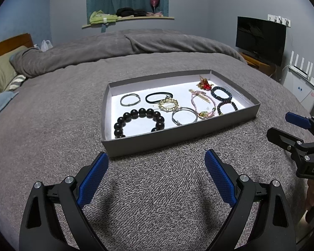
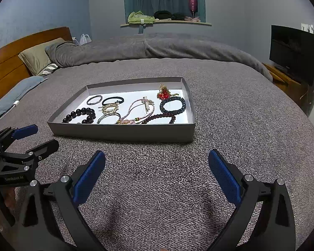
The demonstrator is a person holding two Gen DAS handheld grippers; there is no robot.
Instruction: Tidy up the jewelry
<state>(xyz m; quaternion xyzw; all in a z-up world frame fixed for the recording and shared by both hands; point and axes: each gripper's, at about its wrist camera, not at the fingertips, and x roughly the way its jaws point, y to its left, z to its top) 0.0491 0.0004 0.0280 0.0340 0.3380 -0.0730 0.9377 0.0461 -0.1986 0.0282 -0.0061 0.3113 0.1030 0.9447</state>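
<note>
A shallow grey box [image 1: 157,144] [image 2: 123,132] lies on the grey bed cover and holds the jewelry. Inside are a big black bead bracelet [image 1: 139,122] [image 2: 79,116], a black hair tie [image 1: 159,97], thin silver hoops [image 1: 130,100], a gold round clip [image 1: 168,105] [image 2: 110,107], a pink cord bracelet [image 1: 203,104] [image 2: 136,110], a red ornament [image 1: 205,84] [image 2: 164,94], a dark blue bead bracelet [image 1: 220,93] [image 2: 172,104] and a dark red bead bracelet [image 2: 160,118]. My left gripper [image 1: 157,159] is open and empty, just before the box. My right gripper [image 2: 157,156] is open and empty, also before the box.
The bed has pillows [image 2: 37,58] and a wooden headboard [image 2: 14,58] at the left and a folded grey duvet [image 1: 136,44] behind the box. A TV [image 1: 260,39] on a stand and a white appliance [image 1: 301,85] stand at the right. A window shelf [image 1: 127,18] holds clothes.
</note>
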